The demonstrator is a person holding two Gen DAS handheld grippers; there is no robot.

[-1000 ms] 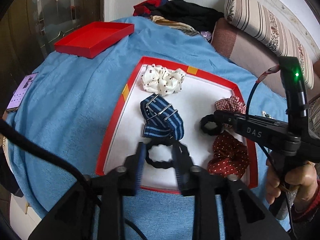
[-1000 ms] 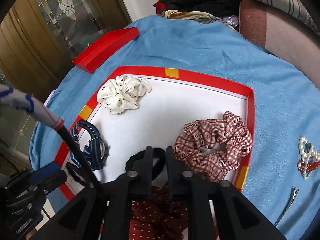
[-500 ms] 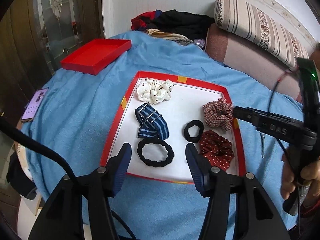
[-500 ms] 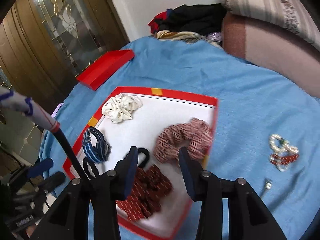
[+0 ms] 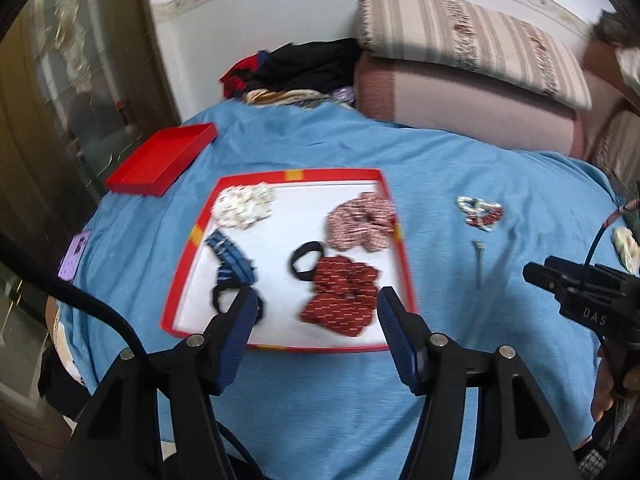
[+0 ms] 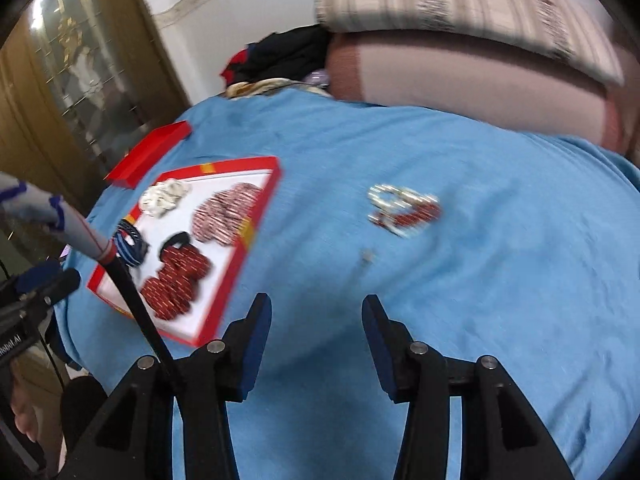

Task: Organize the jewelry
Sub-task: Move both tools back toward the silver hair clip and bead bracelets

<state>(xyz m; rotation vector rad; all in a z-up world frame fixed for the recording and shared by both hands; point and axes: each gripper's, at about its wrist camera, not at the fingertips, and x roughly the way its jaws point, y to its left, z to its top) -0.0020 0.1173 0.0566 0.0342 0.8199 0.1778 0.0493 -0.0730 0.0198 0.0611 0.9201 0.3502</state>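
1. The blue cloth [image 5: 328, 400] lay under everything.
2. I saw the red tray [image 5: 406, 264] at 12 o'clock, scrunchies inside.
3. My left gripper [image 5: 314, 316] and right gripper [image 6: 316, 320] had just been opening, jaws spread, empty.
4. The bead bracelets [image 6: 404, 210] lay at 12 o'clock from the right gripper.

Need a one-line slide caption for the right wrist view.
Right gripper, jaws open and empty, above blue cloth; bead jewelry ahead, red tray of scrunchies at left.

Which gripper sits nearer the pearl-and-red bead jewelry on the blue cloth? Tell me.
Right. The right gripper hangs open just short of the bead jewelry, almost in line with it. The left gripper is over the red tray's near edge, with the beads off to its right.
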